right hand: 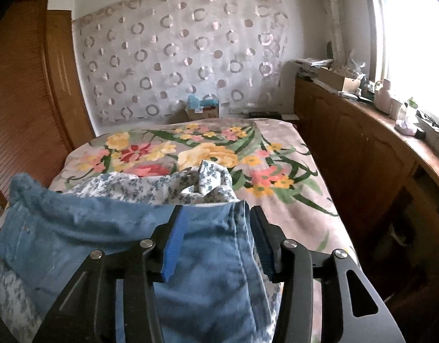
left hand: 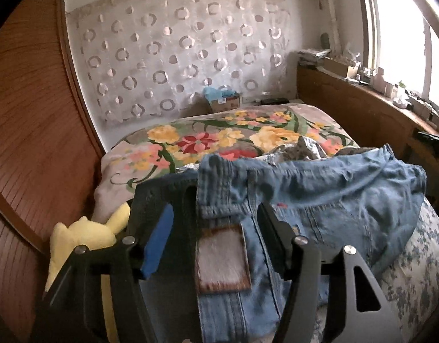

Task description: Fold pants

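We cannot see all of the pants (left hand: 319, 200): in both views their lower length runs out of the bottom edge behind the black gripper frames, so the legs are cut off from us. The small things on the windowsill (left hand: 390, 85) are washed out by the window's glare and too small to name, and a box (left hand: 223, 101) at the far end of the bed (right hand: 276, 194) holds something light blue we cannot make out. The pants are faded blue denim, lying rumpled on the near end of the bed, partly over a bunched blue-flowered sheet (right hand: 190, 183); the waistband (left hand: 219, 177) faces away from us, with a pale patch (left hand: 223, 260) edged in brown just below it. Our left gripper (left hand: 216, 214) has its fingers spread, one on each side of the waistband corner and the patch, with clear gaps to the cloth. Our right gripper (right hand: 216, 228) also has its fingers spread, straddling the other end of the waistband; its right finger looks close to the denim edge, but we cannot tell whether it touches. A yellow plush toy (left hand: 79, 234) lies just beside the left gripper, partly hidden by it.
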Action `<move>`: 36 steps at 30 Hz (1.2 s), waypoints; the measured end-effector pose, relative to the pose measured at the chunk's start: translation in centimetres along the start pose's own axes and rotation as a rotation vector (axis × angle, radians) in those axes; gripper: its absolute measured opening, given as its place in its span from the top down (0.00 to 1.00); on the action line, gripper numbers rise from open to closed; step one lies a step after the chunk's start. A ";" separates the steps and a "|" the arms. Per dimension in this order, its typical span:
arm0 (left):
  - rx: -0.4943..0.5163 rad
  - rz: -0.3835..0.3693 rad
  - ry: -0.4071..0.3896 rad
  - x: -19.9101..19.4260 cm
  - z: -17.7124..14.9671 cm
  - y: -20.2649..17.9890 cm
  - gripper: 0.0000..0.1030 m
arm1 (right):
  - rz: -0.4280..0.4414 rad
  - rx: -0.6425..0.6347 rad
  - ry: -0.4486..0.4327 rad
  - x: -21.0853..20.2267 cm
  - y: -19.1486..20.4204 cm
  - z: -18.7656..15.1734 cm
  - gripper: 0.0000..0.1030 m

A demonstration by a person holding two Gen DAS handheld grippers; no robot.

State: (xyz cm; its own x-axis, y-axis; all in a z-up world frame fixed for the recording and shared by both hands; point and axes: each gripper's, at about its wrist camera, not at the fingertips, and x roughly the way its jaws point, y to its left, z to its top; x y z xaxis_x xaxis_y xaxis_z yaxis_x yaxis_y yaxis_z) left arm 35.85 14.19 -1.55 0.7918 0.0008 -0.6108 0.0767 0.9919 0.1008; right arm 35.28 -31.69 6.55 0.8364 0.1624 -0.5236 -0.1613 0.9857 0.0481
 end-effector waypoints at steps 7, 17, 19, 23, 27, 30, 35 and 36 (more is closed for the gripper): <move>-0.017 -0.040 0.007 -1.9 -1.9 -2.1 0.40 | 0.051 -0.011 -0.002 -3.4 -0.3 -1.7 0.49; -0.009 -0.061 0.022 -3.2 -3.4 -4.7 0.40 | 0.087 -0.042 0.018 -5.3 -1.3 -3.3 0.42; -0.014 -0.082 0.018 -3.4 -3.7 -4.8 0.30 | 0.090 -0.041 0.027 -5.3 -1.9 -3.7 0.41; 0.009 -0.062 0.022 -3.3 -4.4 -5.5 0.15 | 0.076 -0.032 0.047 -5.4 -2.4 -4.5 0.40; -0.002 -0.088 0.037 -2.8 -5.3 -5.6 0.15 | 0.068 -0.025 0.066 -4.9 -2.9 -5.1 0.39; -0.008 -0.088 0.060 -2.2 -5.9 -5.4 0.15 | 0.049 -0.024 0.088 -4.2 -2.8 -5.5 0.39; -0.018 -0.077 0.101 -1.2 -6.7 -4.7 0.15 | 0.042 -0.013 0.134 -2.8 -2.9 -5.9 0.39; -0.025 -0.078 0.103 -1.2 -7.0 -4.4 0.15 | 0.040 -0.014 0.141 -2.7 -2.7 -5.9 0.39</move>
State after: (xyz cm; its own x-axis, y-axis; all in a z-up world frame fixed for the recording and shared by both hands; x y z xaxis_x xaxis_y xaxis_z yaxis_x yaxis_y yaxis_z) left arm 30.35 10.71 -6.76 0.7176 -0.0644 -0.6935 0.1192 0.9924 0.0312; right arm 30.38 -35.05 2.84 0.7473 0.1923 -0.6361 -0.2005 0.9779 0.0601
